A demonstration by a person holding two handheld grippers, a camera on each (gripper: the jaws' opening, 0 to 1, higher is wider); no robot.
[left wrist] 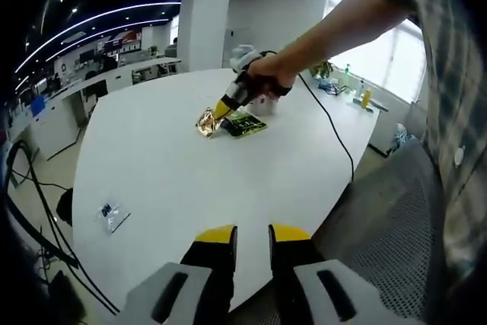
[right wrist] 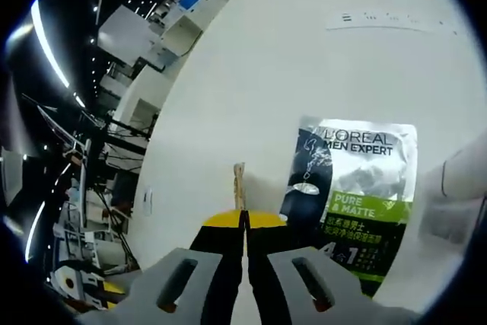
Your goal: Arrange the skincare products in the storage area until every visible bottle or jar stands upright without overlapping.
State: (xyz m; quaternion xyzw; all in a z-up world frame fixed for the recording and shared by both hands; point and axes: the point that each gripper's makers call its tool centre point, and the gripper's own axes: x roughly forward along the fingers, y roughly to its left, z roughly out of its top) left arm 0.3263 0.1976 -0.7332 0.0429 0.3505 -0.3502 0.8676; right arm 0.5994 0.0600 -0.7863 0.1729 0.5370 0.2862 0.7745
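Observation:
In the left gripper view, a person's hand holds my right gripper over the middle of the white table, shut on a crumpled gold sachet. A black and green sachet lies flat just right of it, with a white jar behind. The right gripper view has my right gripper with its jaws pressed together on the gold sachet, seen edge-on. The L'Oreal Men Expert sachet lies beside it, and the white jar is blurred at the right. My left gripper hangs open at the table's near edge, holding nothing.
A small clear packet lies near the table's left front edge. Cables run over the far right side of the table. Bottles stand on a window ledge beyond. A grey mesh chair is at the right, and the person's checked sleeve is above it.

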